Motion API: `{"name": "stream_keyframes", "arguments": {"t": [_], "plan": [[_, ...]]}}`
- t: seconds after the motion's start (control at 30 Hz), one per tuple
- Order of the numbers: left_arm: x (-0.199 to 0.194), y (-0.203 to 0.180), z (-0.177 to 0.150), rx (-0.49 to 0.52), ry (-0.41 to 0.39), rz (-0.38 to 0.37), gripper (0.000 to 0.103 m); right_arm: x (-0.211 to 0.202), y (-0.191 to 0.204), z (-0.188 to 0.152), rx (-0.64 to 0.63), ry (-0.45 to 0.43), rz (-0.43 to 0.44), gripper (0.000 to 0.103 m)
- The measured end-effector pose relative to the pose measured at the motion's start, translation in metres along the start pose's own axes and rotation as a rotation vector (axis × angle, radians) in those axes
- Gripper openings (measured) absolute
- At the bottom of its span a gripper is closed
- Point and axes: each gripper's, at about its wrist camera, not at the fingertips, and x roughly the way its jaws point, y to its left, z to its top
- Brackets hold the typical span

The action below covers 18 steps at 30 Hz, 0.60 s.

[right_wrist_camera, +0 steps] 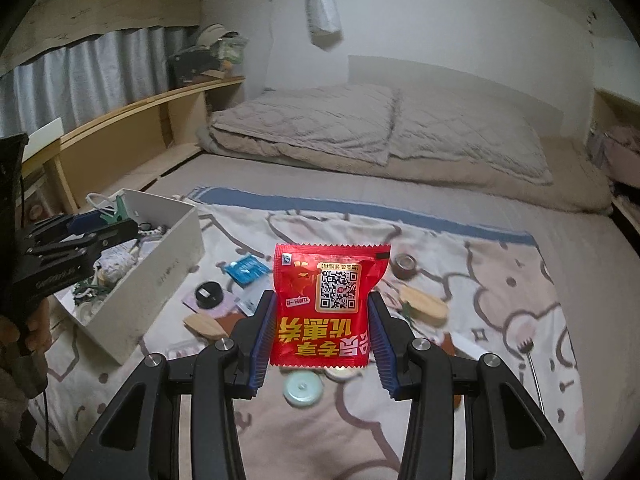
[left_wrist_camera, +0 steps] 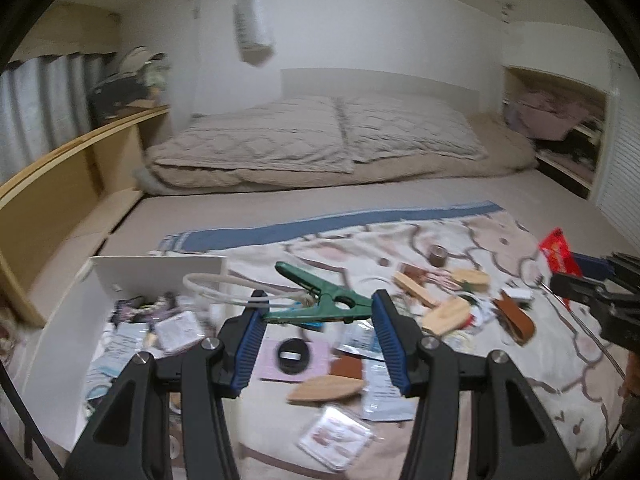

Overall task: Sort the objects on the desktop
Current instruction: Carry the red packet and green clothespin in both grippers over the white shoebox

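Right wrist view: right gripper [right_wrist_camera: 322, 322] pinches a red snack packet [right_wrist_camera: 328, 300] by its side edges above the bed; light, crinkly, slippery foil. Left gripper [left_wrist_camera: 316, 312] clamps a rigid green clothespin [left_wrist_camera: 316, 300] beside the white box [left_wrist_camera: 160, 270].

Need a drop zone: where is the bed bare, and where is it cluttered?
Free: plain mattress between the blanket's blue edge and the folded quilt. Crowded: the blanket middle beside the white box, strewn with wooden pieces and packets.
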Motion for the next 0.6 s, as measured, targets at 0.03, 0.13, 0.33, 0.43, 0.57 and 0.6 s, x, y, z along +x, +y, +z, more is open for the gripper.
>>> {"name": "stream_keyframes", "arguments": {"t": [0.03, 0.13, 0.33, 0.43, 0.57, 0.6], "plan": [[-0.001, 0.007, 0.001, -0.011, -0.002, 0.015, 0.053, 0.001, 0.004, 0.003, -0.007, -0.005, 0.008, 0.045], [-0.007, 0.028, 0.001, -0.037, -0.009, 0.063, 0.053, 0.004, 0.020, 0.013, -0.025, -0.031, 0.039, 0.045], [-0.022, 0.068, -0.002, -0.082, -0.015, 0.167, 0.053, 0.007, 0.053, 0.032, -0.065, -0.064, 0.095, 0.045], [-0.029, 0.088, -0.003, -0.110, -0.017, 0.222, 0.053, 0.008, 0.068, 0.040, -0.085, -0.077, 0.120, 0.045], [-0.038, 0.111, -0.006, -0.148, -0.021, 0.279, 0.053, 0.011, 0.088, 0.052, -0.103, -0.097, 0.160, 0.045], [-0.040, 0.116, -0.007, -0.155, -0.022, 0.291, 0.053, 0.012, 0.091, 0.055, -0.106, -0.101, 0.169, 0.045]]}}
